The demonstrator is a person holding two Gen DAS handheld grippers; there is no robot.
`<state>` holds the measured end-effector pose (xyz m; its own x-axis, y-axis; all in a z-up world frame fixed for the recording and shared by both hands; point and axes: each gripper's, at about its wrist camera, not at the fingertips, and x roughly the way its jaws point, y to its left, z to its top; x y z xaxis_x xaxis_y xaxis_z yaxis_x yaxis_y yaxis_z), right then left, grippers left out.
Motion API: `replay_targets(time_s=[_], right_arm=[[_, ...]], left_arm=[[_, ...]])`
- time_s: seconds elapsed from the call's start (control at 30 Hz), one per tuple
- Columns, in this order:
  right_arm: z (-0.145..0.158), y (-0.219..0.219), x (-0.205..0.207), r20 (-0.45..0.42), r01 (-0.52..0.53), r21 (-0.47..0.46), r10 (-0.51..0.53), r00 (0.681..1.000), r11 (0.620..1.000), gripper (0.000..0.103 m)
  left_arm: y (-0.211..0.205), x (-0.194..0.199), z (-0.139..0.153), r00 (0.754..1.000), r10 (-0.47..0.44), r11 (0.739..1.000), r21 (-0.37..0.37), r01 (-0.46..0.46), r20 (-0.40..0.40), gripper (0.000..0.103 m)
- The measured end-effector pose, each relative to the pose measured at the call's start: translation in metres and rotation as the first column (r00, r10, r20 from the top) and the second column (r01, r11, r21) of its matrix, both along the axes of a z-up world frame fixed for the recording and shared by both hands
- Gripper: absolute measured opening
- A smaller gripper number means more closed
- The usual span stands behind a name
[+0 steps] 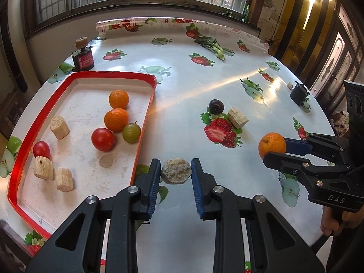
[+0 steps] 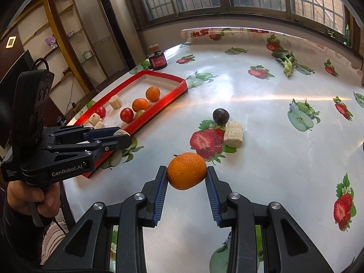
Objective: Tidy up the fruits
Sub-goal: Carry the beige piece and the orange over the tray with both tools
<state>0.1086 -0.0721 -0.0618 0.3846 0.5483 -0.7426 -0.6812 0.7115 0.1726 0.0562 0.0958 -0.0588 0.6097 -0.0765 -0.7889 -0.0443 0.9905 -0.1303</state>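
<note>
Left tongs (image 1: pixel 175 173) squeezing a crumbly chunk (image 1: pixel 175 170) beside the red tray (image 1: pixel 141 122). Right tongs (image 2: pixel 187 179) gripping an orange (image 2: pixel 186 170) over the worktop (image 2: pixel 261 136), plum (image 2: pixel 220 116) at 12 o'clock.

Round table (image 1: pixel 182 72) covered with a fruit-print cloth. Directly on it: red-rimmed tray (image 1: pixel 145 113) at left; dark plum (image 1: pixel 216 106) touching a corn-cob piece (image 1: pixel 237 117) near centre; leafy greens (image 1: pixel 211 45) at the far side; two black cylindrical devices (image 1: pixel 83 60) (image 1: pixel 299 95) near opposite edges.
</note>
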Motion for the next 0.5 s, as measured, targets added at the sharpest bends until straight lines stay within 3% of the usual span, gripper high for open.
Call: replay_targets(time_s=[0.5], right_arm=[[0.008, 0.051, 0.008, 0.014, -0.08, 0.001, 0.08, 0.997, 0.997, 0.035]], left_arm=[[0.042, -0.017, 0.005, 0.997, 0.082, 0.997, 0.005, -0.082, 0.008, 0.025]])
